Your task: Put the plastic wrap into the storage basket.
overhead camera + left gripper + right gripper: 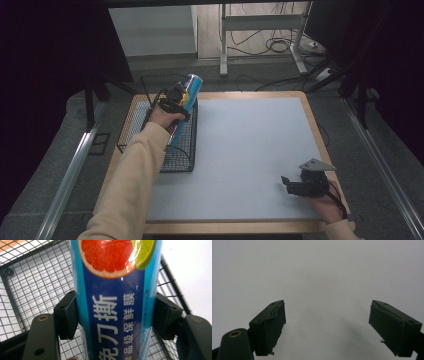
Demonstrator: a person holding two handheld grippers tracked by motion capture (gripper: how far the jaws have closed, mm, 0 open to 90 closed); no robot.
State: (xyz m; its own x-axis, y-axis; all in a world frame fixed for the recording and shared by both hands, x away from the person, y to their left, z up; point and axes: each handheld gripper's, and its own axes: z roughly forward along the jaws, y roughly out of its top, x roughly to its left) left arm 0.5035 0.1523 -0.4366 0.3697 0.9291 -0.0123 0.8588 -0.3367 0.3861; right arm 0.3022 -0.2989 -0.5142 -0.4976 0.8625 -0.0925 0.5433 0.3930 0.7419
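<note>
The left gripper is clamped on a blue tube of cling film, a long round pack printed with a cut grapefruit and a lime wedge above white Chinese lettering. In the left gripper view the tube runs up between the two black jaws, filling the whole gap: the left pad presses flat against one side of the tube and the right pad presses against the opposite side, with no space showing at either contact. The grip sits on the lettered stretch of the label, below the fruit picture (the tube's lower end runs out of the bottom of that view).

In the high view the tube is held tilted over the black wire basket, its capped upper end poking out beyond the basket's far rim and its lower length slanting down into the basket's right half. The left gripper sits above the basket's far right part, with the person's left hand just behind it. Whether the tube's bottom end touches the basket's mesh floor cannot be told.

The right gripper rests well to the right of the basket, on the near part of the white table top. Its jaws stand wide apart with nothing between them, seen in the right gripper view over bare white surface.
</note>
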